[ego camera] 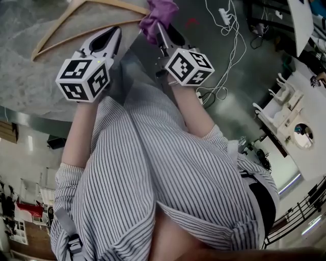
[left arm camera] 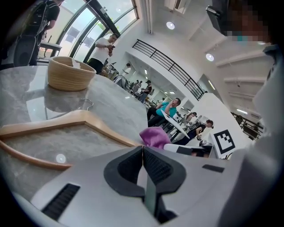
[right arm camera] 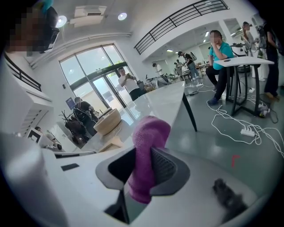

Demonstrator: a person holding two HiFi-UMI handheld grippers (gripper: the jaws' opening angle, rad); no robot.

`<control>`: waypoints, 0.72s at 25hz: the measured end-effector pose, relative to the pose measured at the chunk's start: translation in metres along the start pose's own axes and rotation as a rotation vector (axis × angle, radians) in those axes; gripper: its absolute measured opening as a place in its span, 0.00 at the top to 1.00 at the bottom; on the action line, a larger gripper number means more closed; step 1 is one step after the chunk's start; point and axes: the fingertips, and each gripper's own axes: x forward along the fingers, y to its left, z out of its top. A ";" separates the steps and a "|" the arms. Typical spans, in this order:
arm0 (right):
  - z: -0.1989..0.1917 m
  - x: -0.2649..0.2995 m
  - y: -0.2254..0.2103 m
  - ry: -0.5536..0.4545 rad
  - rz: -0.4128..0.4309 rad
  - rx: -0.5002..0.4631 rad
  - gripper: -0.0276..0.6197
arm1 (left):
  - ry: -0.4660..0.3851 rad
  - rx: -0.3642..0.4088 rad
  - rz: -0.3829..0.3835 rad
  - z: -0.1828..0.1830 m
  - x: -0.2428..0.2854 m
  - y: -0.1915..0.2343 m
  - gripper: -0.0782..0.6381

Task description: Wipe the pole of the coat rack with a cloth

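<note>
Two grippers, one purple cloth, no coat rack pole in view.
The right gripper (right arm camera: 142, 156) is clamped on the cloth (right arm camera: 149, 133) past the marble table (ego camera: 30, 86) edge. The left gripper (left arm camera: 143, 150) is closed and empty above a wooden hanger (left arm camera: 84, 119). Held by a narrow pinch, the cloth may pull free when rubbed along a pole.

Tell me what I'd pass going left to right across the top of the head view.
Left gripper → purple cloth → power strip
</note>
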 end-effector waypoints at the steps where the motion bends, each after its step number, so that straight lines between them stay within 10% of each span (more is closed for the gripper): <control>1: 0.000 0.001 0.000 0.000 0.000 0.002 0.79 | 0.000 -0.004 -0.002 0.000 0.001 0.001 0.87; 18: -0.001 0.027 0.030 0.045 0.053 -0.012 0.79 | -0.027 -0.065 0.023 0.006 -0.009 0.029 0.87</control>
